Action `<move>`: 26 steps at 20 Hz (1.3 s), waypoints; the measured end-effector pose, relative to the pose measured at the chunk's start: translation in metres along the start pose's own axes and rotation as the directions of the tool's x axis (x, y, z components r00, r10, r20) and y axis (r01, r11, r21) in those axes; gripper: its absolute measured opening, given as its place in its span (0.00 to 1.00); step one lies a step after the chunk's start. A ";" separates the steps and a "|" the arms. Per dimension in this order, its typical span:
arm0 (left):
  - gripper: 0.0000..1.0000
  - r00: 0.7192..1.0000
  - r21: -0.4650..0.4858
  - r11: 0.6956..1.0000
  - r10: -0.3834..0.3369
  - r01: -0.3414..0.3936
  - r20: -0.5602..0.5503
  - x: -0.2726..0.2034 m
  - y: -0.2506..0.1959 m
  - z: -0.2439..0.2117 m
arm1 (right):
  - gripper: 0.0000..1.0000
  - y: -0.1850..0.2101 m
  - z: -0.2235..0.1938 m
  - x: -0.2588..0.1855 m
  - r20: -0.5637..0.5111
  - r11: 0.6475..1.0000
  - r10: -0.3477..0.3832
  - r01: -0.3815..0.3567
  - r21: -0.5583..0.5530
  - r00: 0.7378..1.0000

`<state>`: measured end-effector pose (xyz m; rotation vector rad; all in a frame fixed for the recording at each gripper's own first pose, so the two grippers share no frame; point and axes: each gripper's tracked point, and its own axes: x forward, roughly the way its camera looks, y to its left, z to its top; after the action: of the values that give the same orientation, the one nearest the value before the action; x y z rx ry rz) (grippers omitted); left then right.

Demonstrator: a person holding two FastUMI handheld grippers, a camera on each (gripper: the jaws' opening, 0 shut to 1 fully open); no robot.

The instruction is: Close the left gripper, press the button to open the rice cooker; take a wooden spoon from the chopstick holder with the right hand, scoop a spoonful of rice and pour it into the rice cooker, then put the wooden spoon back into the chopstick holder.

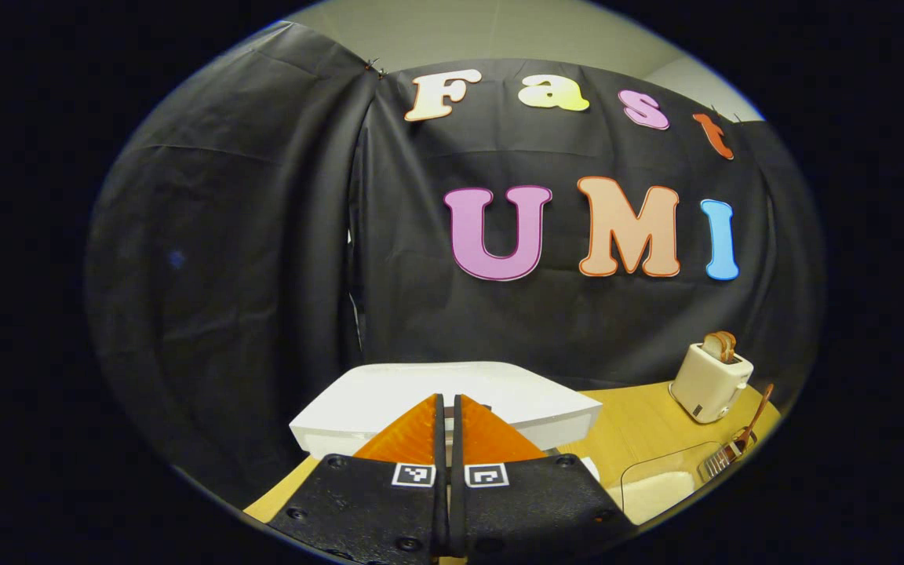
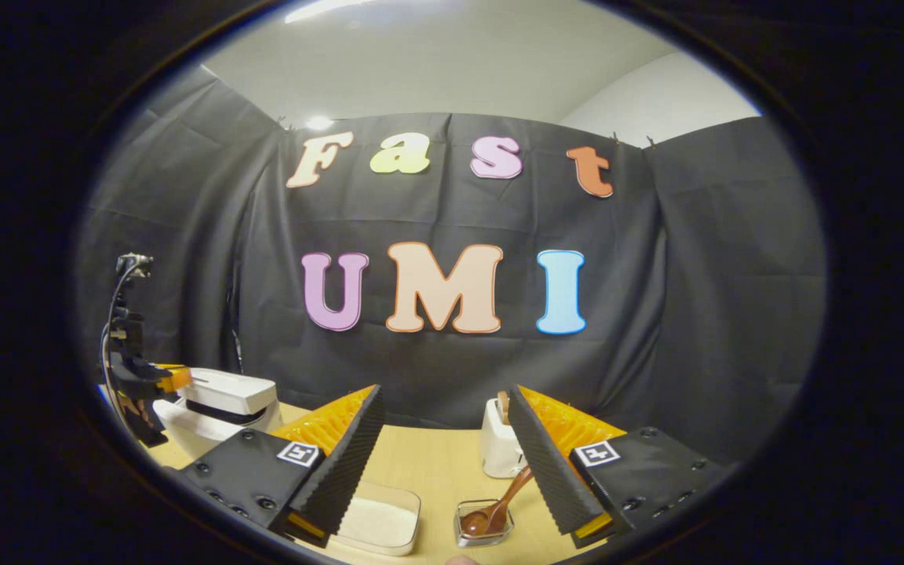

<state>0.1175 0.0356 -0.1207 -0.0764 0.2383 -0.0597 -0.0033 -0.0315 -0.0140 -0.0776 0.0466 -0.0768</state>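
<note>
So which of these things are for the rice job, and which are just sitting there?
For the job:
- rice cooker
- wooden spoon
- chopstick holder
- container of rice
- left claw, shut
- right claw, open

Just sitting there:
- toaster with bread
- table that carries it all

The left gripper view sits close behind the white plastic rice cooker (image 1: 452, 400), facing the wall. The right gripper view looks from farther right of it (image 2: 220, 400); both share the cooker and the cream toaster (image 1: 709, 380) (image 2: 499, 447).
</note>
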 end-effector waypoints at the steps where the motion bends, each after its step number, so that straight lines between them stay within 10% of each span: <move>1: 0.00 1.000 0.010 1.000 -0.003 0.003 0.014 -0.002 -0.002 0.005 | 0.97 -0.003 -0.002 0.000 -0.002 1.000 -0.001 0.001 0.003 1.000; 7: 0.13 0.999 0.004 1.000 -0.027 0.026 0.023 -0.020 -0.016 0.017 | 0.97 -0.010 -0.007 0.007 -0.018 1.000 0.010 -0.010 0.010 1.000; 10: 0.76 0.999 -0.012 1.000 -0.019 0.020 0.043 -0.033 -0.019 0.022 | 0.97 -0.015 -0.014 0.011 -0.033 1.000 0.016 -0.016 0.017 0.999; 12: 0.94 0.998 -0.016 1.000 -0.015 0.016 0.057 -0.044 -0.023 0.027 | 0.97 -0.025 -0.019 0.018 -0.043 1.000 0.008 -0.007 0.016 0.999; 26: 0.95 0.987 0.052 0.997 -0.059 0.052 0.148 -0.109 -0.071 0.065 | 0.98 -0.086 -0.144 0.087 -0.339 0.997 -0.012 0.039 0.073 0.941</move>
<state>0.0241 -0.0234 -0.0261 -0.0397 0.0849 -0.1146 0.0698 -0.1345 -0.1543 0.0147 0.3870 -0.1171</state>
